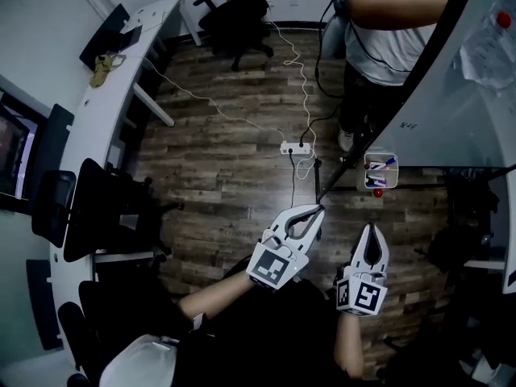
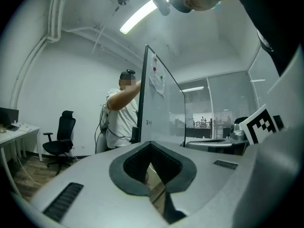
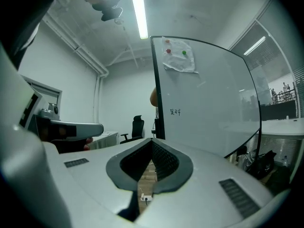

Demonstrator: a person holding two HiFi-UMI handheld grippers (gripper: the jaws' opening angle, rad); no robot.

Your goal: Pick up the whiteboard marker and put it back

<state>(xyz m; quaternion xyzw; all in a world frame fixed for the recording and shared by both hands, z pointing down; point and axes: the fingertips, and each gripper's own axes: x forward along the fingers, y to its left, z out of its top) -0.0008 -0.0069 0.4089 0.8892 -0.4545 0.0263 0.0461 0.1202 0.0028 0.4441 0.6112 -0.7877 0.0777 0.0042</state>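
Observation:
Several whiteboard markers, one with a blue cap (image 1: 387, 164), lie in a small white tray (image 1: 367, 173) at the foot of the whiteboard (image 1: 459, 95). A small red object (image 1: 376, 193) sits just below the tray. My left gripper (image 1: 316, 210) is held level, short of the tray and to its left, jaws shut with nothing between them. My right gripper (image 1: 372, 229) is directly below the tray in the head view, also shut and empty. In the left gripper view the left gripper (image 2: 150, 144) faces the whiteboard's edge (image 2: 142, 94). In the right gripper view the right gripper (image 3: 152, 140) faces the whiteboard (image 3: 209, 94).
A person (image 1: 387, 22) stands at the whiteboard, arm raised to it. A power strip (image 1: 294, 147) with trailing cables lies on the wood floor ahead. A black office chair (image 1: 242, 14) stands farther off, and a long white desk (image 1: 105, 95) with dark chairs runs along the left.

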